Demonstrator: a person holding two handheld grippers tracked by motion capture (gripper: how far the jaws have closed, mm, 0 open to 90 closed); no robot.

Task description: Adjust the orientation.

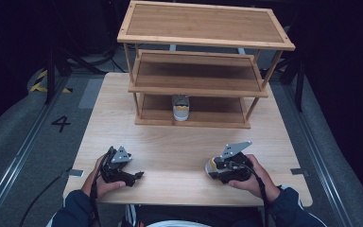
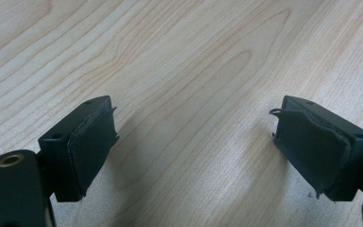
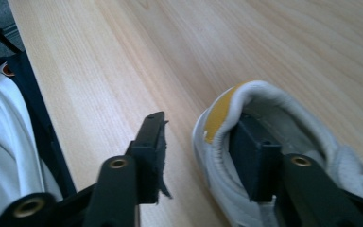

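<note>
**White-and-yellow pair: one shoe shelved, one on the table**

White leather with a yellow heel patch — that is the second shoe (image 3: 264, 142), sitting on the wooden table (image 1: 179, 142) near its front edge, on the person's right. The right gripper (image 1: 217, 166) is at its heel: in the right gripper view one black jaw sits inside the shoe's opening, against the padded collar, while the other jaw stands outside the heel with a clear gap of table between it and the leather. So the jaws straddle the heel wall but are spread apart — nothing clamped yet.

Over on the left, the left gripper (image 2: 194, 142) rests low over bare wood, its jaws wide apart and holding nothing; in the high view it lies near the front edge, well apart from the shoe.

Up at the back, the bamboo rack (image 1: 203, 28) carries the matching shoe (image 1: 181, 108) on its bottom tier, heel facing the person; the two upper tiers are bare.

By my reading, half the job is done. What is left looks like closing on this heel, lifting, carrying the shoe across the table and setting it beside its partner — there is room on either side.
</note>
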